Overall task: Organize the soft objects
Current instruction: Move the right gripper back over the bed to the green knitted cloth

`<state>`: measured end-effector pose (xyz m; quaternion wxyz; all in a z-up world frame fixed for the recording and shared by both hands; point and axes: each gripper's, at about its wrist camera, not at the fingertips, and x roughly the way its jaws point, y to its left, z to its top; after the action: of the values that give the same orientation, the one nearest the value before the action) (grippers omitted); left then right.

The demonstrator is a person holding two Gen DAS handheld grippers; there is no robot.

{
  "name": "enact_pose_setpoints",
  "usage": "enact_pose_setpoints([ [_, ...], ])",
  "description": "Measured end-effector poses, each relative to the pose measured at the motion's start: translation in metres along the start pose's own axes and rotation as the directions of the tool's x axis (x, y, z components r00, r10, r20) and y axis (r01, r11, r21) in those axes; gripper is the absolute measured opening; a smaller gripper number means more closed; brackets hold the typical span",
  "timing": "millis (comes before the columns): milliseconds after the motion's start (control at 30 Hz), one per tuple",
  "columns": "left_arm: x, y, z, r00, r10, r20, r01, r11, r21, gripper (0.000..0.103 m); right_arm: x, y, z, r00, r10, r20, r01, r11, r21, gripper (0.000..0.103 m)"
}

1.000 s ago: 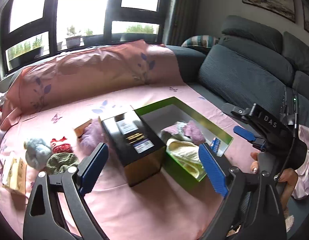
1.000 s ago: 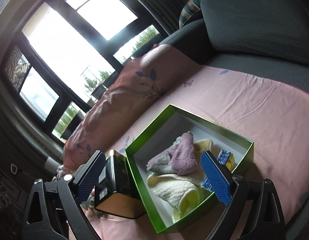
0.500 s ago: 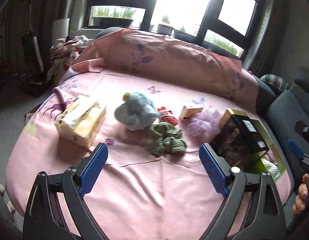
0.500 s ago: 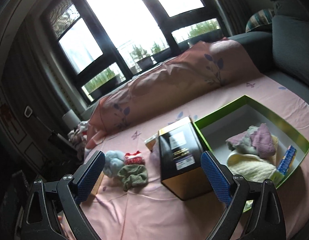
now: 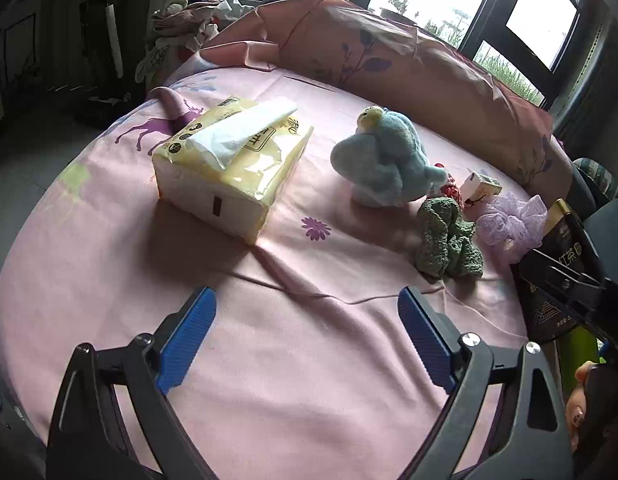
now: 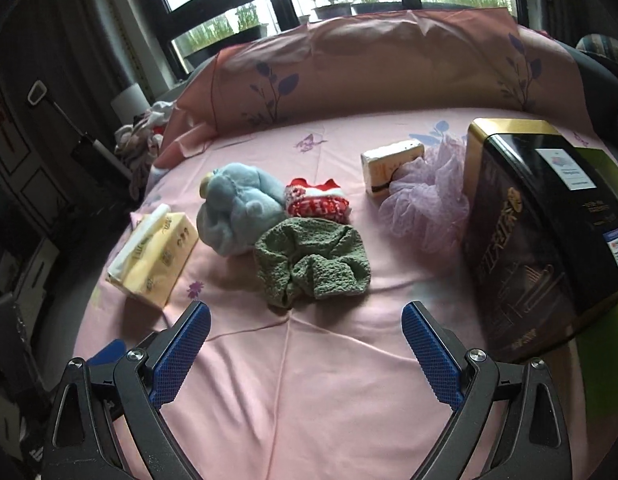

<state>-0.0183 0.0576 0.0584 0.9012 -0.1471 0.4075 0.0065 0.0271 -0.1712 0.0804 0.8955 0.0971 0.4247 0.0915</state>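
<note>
On the pink sheet [image 6: 309, 380] lie a light blue plush toy [image 6: 237, 208] [image 5: 385, 164], a crumpled green knitted cloth [image 6: 313, 266] [image 5: 447, 240], a red-and-white sock [image 6: 317, 202] and a lilac mesh puff [image 6: 429, 208] [image 5: 513, 224]. A yellow tissue pack [image 5: 229, 168] [image 6: 153, 256] sits furthest left. My right gripper [image 6: 305, 352] is open, just short of the green cloth. My left gripper [image 5: 307, 340] is open over bare sheet, nearer than the tissue pack and plush. Both hold nothing.
A tall black and gold tin [image 6: 545, 240] [image 5: 557, 276] stands at the right, with a green box edge [image 6: 601, 344] behind it. A small tissue packet [image 6: 391, 166] lies by the puff. A long pink bolster [image 6: 369, 64] lines the back. A hand [image 5: 581, 396] shows low right.
Both grippers swung left from the green box and tin towards the loose soft things. They also dropped closer to the sheet. Both stayed open.
</note>
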Motion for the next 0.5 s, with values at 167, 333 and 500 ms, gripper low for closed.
enact_pose_setpoints([
  [167, -0.004, 0.008, 0.002, 1.000, -0.011, -0.001, 0.011, 0.999, -0.036, 0.092, 0.043, -0.001, 0.013, 0.997, -0.055, -0.051, 0.056, 0.998, 0.021, 0.097],
  [333, -0.006, 0.014, -0.001, 1.000, -0.012, -0.022, 0.011, 0.999, -0.038, 0.092, 0.083, 0.001, 0.016, 0.984, -0.122, -0.126, 0.123, 0.992, 0.002, 0.097],
  [500, -0.009, 0.018, -0.001, 0.999, -0.035, -0.030, 0.033, 0.998, -0.062, 0.092, 0.095, 0.012, 0.006, 0.972, -0.222, -0.076, 0.217, 0.973, -0.077, 0.086],
])
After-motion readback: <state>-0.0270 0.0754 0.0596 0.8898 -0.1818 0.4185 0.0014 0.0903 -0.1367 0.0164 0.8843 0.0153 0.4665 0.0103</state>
